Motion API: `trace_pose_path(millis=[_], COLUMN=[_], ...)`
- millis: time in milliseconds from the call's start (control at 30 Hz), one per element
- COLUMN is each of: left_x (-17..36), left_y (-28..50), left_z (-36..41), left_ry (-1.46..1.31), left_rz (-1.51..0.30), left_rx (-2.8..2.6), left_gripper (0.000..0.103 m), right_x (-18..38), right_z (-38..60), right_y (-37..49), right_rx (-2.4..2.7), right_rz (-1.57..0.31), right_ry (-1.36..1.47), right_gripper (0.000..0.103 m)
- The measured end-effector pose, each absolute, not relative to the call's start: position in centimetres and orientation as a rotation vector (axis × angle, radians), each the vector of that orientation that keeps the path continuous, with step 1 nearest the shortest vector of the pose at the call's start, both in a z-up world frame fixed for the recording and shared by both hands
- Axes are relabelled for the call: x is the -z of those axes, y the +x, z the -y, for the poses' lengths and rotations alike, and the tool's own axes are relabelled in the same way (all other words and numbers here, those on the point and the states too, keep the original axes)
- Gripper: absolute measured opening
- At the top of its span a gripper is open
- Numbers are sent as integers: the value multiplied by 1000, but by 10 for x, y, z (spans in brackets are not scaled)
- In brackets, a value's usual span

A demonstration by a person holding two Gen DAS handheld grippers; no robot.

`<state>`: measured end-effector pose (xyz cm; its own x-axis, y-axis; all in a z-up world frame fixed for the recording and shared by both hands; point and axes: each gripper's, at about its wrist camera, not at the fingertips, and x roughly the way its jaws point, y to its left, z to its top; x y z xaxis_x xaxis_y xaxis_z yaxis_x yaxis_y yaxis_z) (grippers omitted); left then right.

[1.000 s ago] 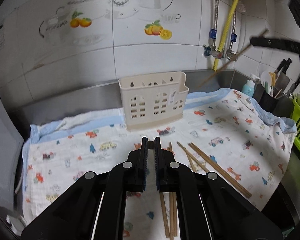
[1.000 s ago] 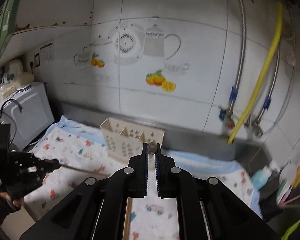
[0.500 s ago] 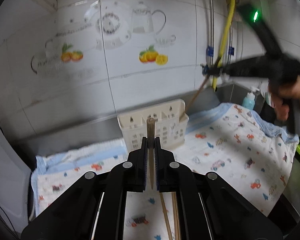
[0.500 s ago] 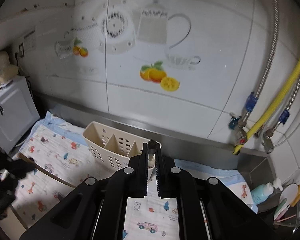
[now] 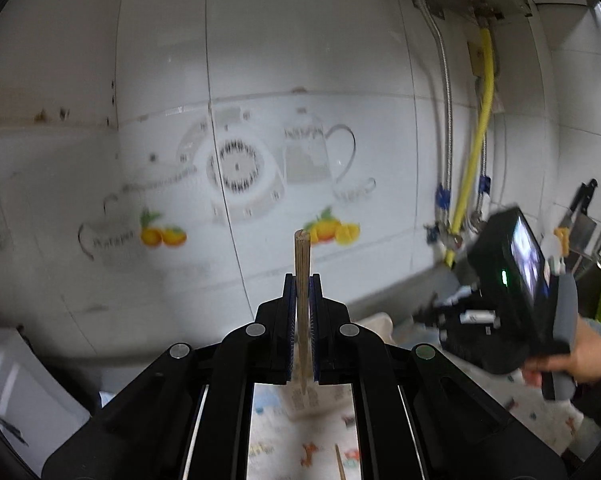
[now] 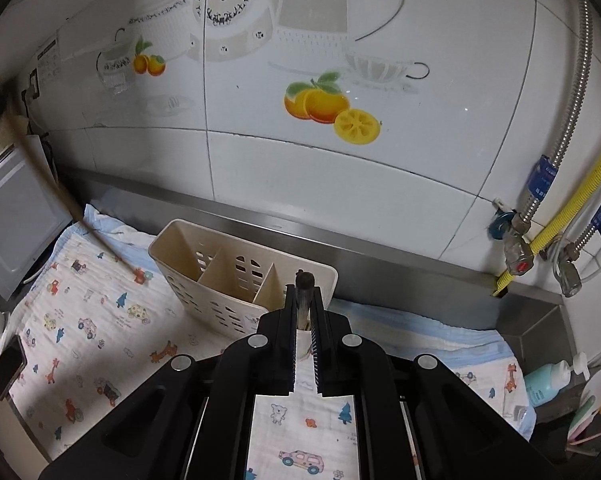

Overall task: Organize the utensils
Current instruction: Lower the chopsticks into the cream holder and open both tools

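Left hand-held gripper [image 5: 302, 292]: jaws narrow, clamped on a light wooden chopstick [image 5: 302, 264] that stands up past the fingertips toward the tiled wall [image 5: 260, 80]; its lower end hangs over the printed cloth [image 5: 300, 452]. One more stick [image 5: 339, 462] lies on that cloth below.

Right hand-held gripper [image 6: 305, 300]: jaws also narrow, pinching a dark-tipped chopstick [image 6: 304, 282] just over the rightmost compartment of the cream utensil holder [image 6: 204, 256], which stands on the cloth-covered table [image 6: 80, 320] against the steel backsplash.

Step in hand, as I read it: right stick goes into the holder first, left follows.

Notes for doing it well:
- Line the lower tip inside the compartment wall before loosening the grip (tip is hidden behind the jaws here, so go slowly).
- Keep the stick near upright; a slanted drop may catch a divider or tip the light holder.
- Hold the left stick clear to the side until the right hand-held gripper is out of the way.
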<state>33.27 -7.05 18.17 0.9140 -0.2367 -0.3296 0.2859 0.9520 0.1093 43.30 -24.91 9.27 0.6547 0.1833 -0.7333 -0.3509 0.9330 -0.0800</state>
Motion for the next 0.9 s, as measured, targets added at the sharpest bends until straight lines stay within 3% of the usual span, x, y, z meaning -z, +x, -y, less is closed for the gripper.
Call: trace_pose_path(millis=[367,700,900], left_x=[-179,-139,-127], left_y=[389,420,424], left_z=[71,57,56], left_ry=[101,32,31], left_rz=[-328,-420,-448], left_rx=[215,219,237], left_gripper=[5,6,7], right_x=[-91,-105,-108], right_z=[254,269,280], right_y=[436,420,395], right_rx=[-313,-301,-297], right_rz=[-783,-721,-688], right_ry=[-208,-190,-169], right_gripper=[8,33,37])
